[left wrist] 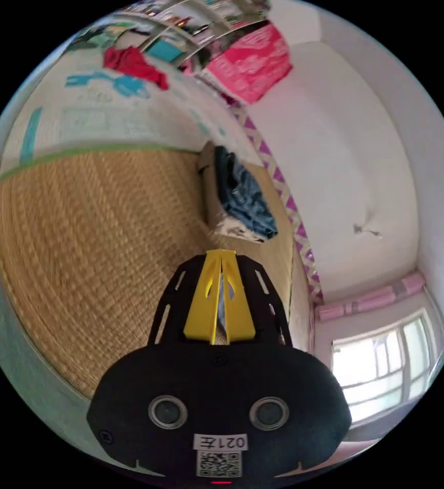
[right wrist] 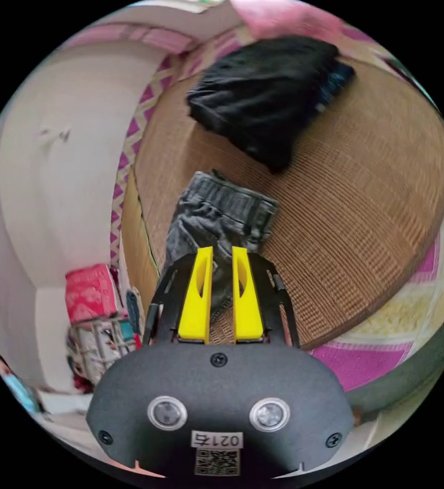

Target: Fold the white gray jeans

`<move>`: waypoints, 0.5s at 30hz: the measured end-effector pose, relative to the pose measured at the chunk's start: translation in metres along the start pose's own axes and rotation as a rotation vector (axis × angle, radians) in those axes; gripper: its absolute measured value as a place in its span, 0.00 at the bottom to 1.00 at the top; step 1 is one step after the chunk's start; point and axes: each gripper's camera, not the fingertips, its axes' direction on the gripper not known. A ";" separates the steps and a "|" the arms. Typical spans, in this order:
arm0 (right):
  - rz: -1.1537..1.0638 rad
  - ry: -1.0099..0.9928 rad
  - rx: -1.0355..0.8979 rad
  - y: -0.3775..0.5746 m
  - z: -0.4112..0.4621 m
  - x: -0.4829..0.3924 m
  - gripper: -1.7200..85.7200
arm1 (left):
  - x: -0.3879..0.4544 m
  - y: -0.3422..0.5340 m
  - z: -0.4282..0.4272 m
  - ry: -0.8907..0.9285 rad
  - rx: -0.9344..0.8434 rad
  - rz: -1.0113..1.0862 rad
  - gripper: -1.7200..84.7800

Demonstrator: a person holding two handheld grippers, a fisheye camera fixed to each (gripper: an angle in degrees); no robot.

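Bedroom — woven bed mat point(left wrist: 79, 229), clothes point(right wrist: 267, 97)

A black garment point(right wrist: 267, 97) lies on the woven mat point(right wrist: 364, 214), and blue clothes point(left wrist: 244, 196) are heaped near the wall point(left wrist: 344, 168).

The left gripper point(left wrist: 221, 253) reaches forward from its black housing with its two yellow jaws drawn together, the tips touching and only a thin sliver of pale blue showing between them lower down; what that sliver is cannot be told. The right gripper point(right wrist: 222, 249) likewise points forward from its black housing, its yellow jaws standing parallel with a narrow gap between them. Nothing is pinched between its tips.
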 end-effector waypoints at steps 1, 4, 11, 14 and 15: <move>-0.152 0.028 0.010 -0.004 -0.003 -0.039 0.10 | 0.028 -0.010 0.018 -0.009 -0.107 0.120 0.03; -0.563 0.202 -0.047 -0.024 0.020 -0.154 0.11 | 0.116 -0.014 0.084 -0.035 -0.332 0.437 0.07; -1.285 0.553 -0.375 -0.073 0.154 -0.331 0.16 | 0.273 0.031 0.249 -0.120 -0.684 0.968 0.11; -1.473 0.644 -0.563 -0.083 0.198 -0.364 0.16 | 0.315 0.053 0.309 -0.140 -0.811 1.083 0.12; -1.505 0.654 -0.597 -0.084 0.205 -0.369 0.16 | 0.329 0.059 0.328 -0.137 -0.839 1.103 0.12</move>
